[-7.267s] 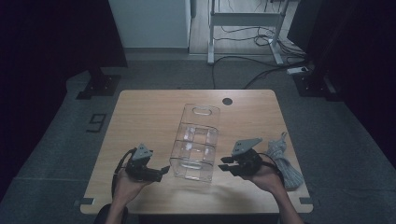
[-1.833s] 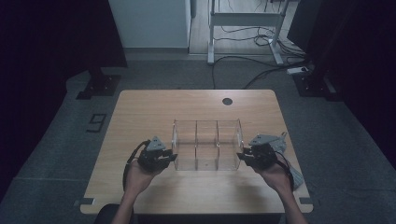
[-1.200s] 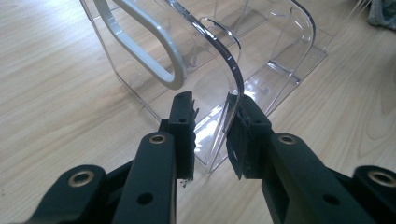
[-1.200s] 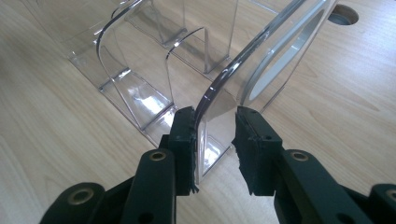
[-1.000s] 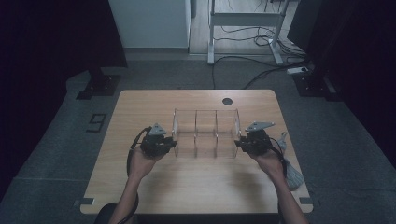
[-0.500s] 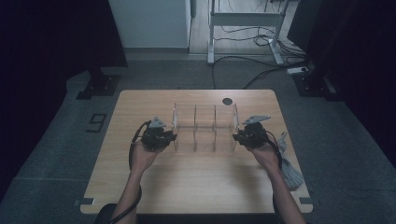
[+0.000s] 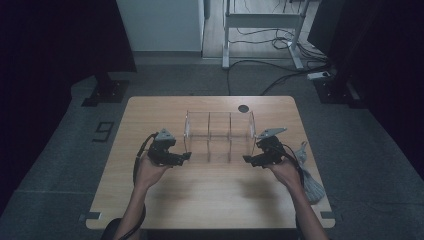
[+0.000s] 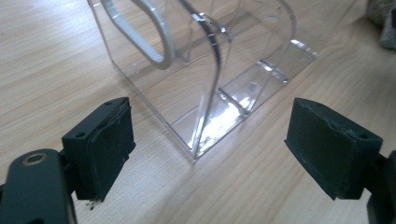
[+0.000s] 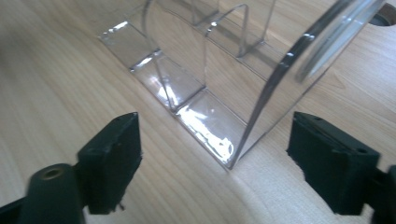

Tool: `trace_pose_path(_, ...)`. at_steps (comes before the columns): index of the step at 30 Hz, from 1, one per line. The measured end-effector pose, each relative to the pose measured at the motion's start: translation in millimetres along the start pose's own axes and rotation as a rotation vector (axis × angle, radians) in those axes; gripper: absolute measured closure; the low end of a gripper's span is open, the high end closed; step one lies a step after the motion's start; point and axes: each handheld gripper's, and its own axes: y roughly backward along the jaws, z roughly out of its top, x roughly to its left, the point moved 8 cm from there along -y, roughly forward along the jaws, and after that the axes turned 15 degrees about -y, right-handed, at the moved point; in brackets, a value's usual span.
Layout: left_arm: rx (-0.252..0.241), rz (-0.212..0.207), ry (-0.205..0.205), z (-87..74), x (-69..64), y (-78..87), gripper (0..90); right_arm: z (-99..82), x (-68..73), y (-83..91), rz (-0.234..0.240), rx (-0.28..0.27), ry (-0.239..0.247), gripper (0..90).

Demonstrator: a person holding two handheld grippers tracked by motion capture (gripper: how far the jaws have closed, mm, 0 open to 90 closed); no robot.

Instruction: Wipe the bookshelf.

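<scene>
A: Clear organizer (image 7: pixel 218 134) stands on the desk (image 7: pixel 210 200), toward the far middle, between both hands; is it set down?

B: It looks so; left gripper (image 7: pixel 184 156) sits just beside its left end, right gripper (image 7: pixel 248 159) just beside its right end; both sets of fingers have just been opening and stand wide, nothing between them; the left gripper view shows a pad (image 8: pixel 108 148) apart from the plastic wall.

A: Next?

B: Releasing seems done; I'd judge the hands must draw back without nudging it; grey cloth (image 7: pixel 311 175) lies near the right edge.
</scene>
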Motion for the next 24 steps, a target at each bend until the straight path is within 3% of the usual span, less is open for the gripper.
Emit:
trace_pose_path(2, -0.012, -0.012, 0.000, -0.1, -2.2, 3.2, 14.0, -0.9, 2.2, 3.2, 0.008, -0.006, -0.001, 13.1)
trace_pose_path(5, -0.015, -0.009, -0.035, -1.9, -6.4, 10.3, 12.6, -3.3, 5.1, 8.9, 0.018, -0.007, -0.007, 10.4)
trace_pose_path(13, -0.031, -0.004, -0.028, -6.6, -14.4, 24.7, 0.0, -10.5, 10.0, 24.1, 0.008, -0.011, 0.008, 3.1)
trace_pose_path(24, -0.060, 0.008, -0.051, -12.2, -27.0, 47.4, 0.0, -24.9, 14.8, 47.9, -0.001, -0.023, 0.019, 1.4)
